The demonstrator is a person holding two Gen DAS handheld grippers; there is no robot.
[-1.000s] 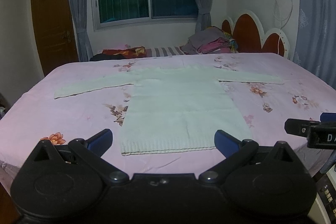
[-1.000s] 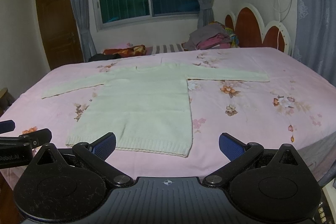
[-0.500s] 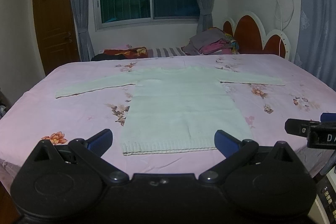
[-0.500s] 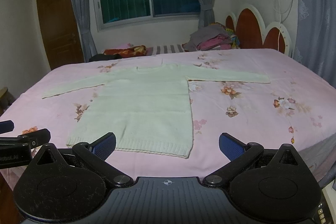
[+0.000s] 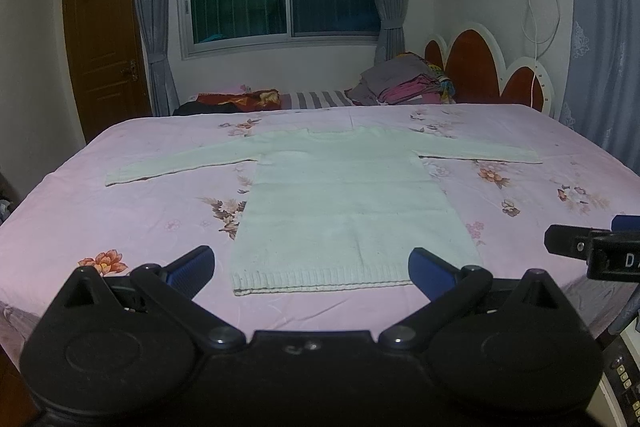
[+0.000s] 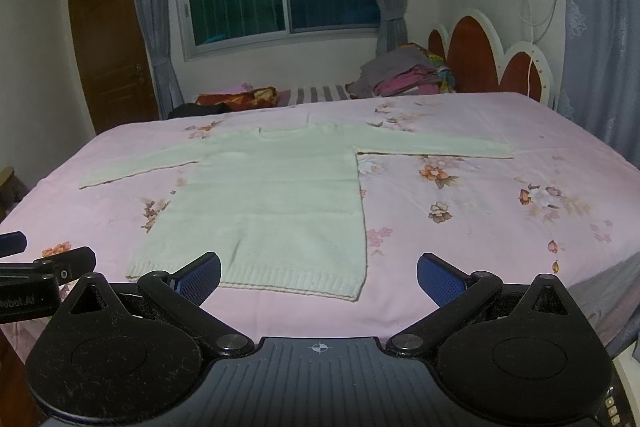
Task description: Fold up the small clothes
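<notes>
A pale cream knit sweater (image 5: 344, 203) lies flat on the pink floral bed (image 5: 120, 211), both sleeves spread out sideways and its ribbed hem nearest me. It also shows in the right wrist view (image 6: 272, 203). My left gripper (image 5: 312, 269) is open and empty, held in front of the hem. My right gripper (image 6: 318, 277) is open and empty, in front of the hem's right corner. The right gripper's tip shows at the right edge of the left wrist view (image 5: 588, 251).
A pile of folded clothes (image 5: 404, 83) sits at the far side by the red headboard (image 5: 472, 71). A dark and red bundle (image 5: 232, 101) lies at the bed's far edge. A wooden door (image 5: 104, 47) stands at the left, a window behind.
Both views have risen and tilted slightly, so the sweater sits a little lower in the frames. The jaws have stayed open.
</notes>
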